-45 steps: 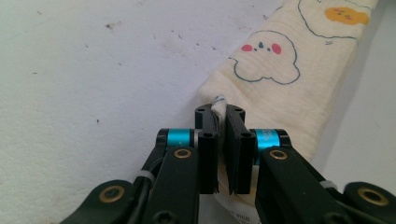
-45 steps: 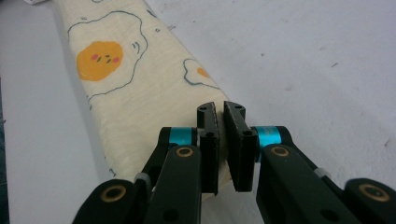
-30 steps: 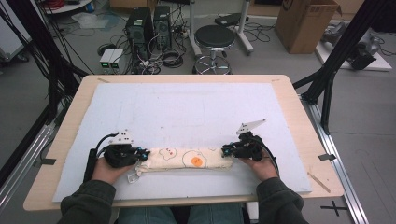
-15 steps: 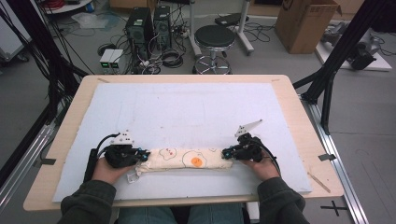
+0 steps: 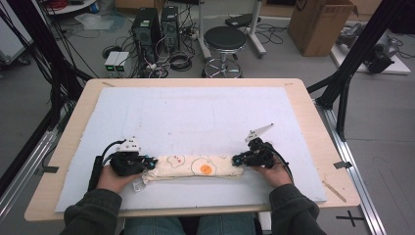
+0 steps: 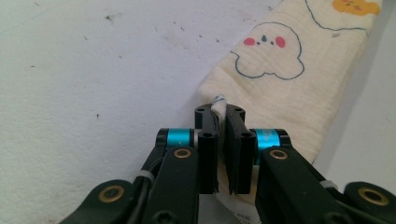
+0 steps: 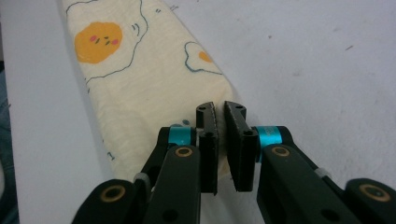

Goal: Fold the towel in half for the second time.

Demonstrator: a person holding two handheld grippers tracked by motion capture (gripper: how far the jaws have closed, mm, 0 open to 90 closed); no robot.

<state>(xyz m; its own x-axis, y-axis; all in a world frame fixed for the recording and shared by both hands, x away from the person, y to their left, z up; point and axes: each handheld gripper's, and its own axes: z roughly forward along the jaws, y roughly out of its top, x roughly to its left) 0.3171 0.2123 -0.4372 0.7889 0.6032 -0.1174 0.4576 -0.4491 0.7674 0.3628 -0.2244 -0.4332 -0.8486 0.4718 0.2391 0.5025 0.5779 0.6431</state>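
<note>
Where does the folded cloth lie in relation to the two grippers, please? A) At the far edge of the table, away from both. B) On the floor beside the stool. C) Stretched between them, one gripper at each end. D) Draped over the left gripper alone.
C: in the high view the cloth spans from the left gripper to the right gripper, and each gripper view shows jaws pinching an end.

Cloth (image 5: 195, 166): cream, printed with orange-yolked fried eggs and blue-outlined, pink-cheeked clouds. Worktop (image 5: 205, 117): white mat, pale wood border.

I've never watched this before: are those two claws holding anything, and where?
Yes. The left gripper pinches one end of the folded egg-print cloth; the right gripper, its jaws just closed, pinches the other end.
</note>
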